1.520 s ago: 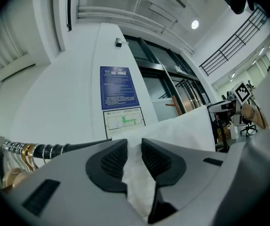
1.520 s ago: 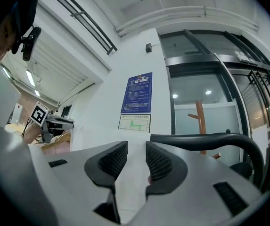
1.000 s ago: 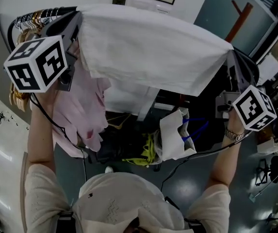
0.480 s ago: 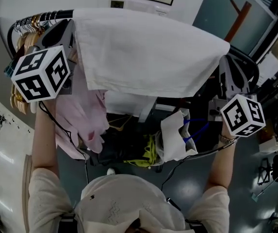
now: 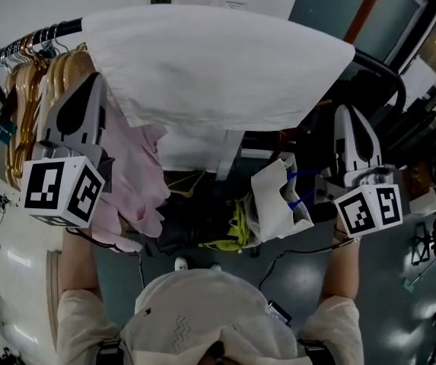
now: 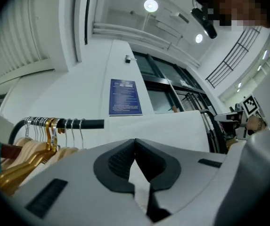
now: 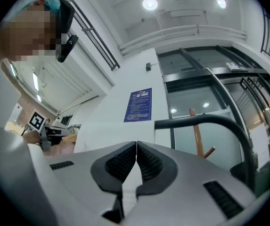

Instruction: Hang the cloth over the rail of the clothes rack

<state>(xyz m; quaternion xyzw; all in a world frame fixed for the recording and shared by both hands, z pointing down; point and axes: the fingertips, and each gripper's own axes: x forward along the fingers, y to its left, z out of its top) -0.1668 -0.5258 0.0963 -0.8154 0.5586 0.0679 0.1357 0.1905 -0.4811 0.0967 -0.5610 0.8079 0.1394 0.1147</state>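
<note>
Left gripper [image 5: 90, 82], right gripper [image 5: 349, 112]: both clenched tight, pads meeting, nothing between them; each sits nearer the person than the cloth, clear of it. Cloth [image 5: 218, 67]: plain white, smooth, few creases, draped over the black rail [image 5: 59, 29], near flap hanging free. Long axis lies along the rail, left to right, right end narrowing to a corner. Its left end is just beside wooden hangers [image 5: 27, 90] and a pink garment [image 5: 138, 177]
</note>
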